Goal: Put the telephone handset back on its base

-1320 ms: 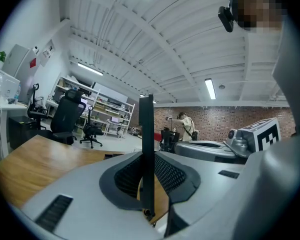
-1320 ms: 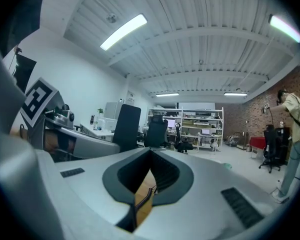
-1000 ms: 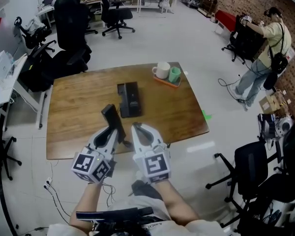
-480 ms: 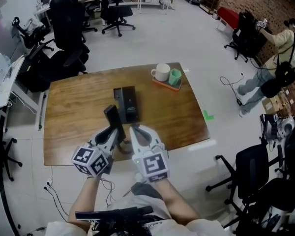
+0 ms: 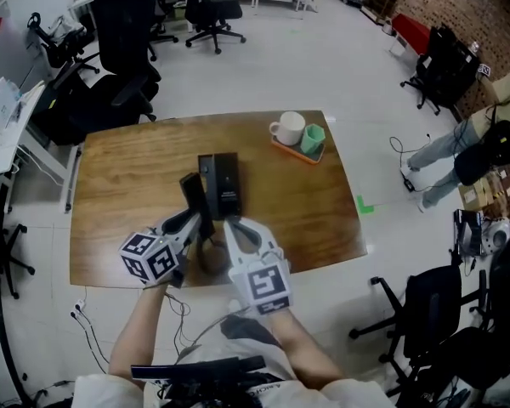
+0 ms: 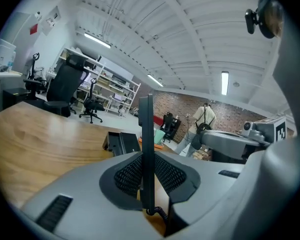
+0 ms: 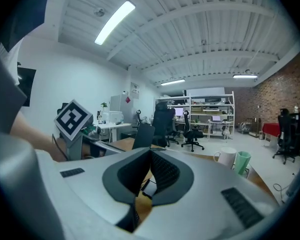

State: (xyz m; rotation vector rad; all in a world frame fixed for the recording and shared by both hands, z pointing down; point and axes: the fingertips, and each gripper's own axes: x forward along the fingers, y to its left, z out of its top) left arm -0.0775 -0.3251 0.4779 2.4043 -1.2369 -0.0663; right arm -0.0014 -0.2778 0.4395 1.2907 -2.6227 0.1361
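Note:
The black telephone base (image 5: 220,184) lies in the middle of the wooden table (image 5: 127,185). My left gripper (image 5: 199,220) is shut on the black handset (image 5: 194,197), which stands upright just left of and nearer than the base. In the left gripper view the handset (image 6: 146,149) shows edge-on between the pads, with its coiled cord (image 6: 157,213) hanging below and the base (image 6: 121,143) beyond. My right gripper (image 5: 230,223) hovers beside it over the table's near edge, its tips together and nothing held. The right gripper view shows the right gripper (image 7: 150,155) and the handset (image 7: 142,135) to its left.
A white mug (image 5: 287,128) and a green cup (image 5: 313,138) stand on an orange tray (image 5: 294,148) at the table's far right corner. Office chairs (image 5: 123,24) stand beyond the table. A person (image 5: 484,134) is at the far right.
Both grippers have moved forward and down over the table's near edge. The left one has carried the handset closer to the base's left side.

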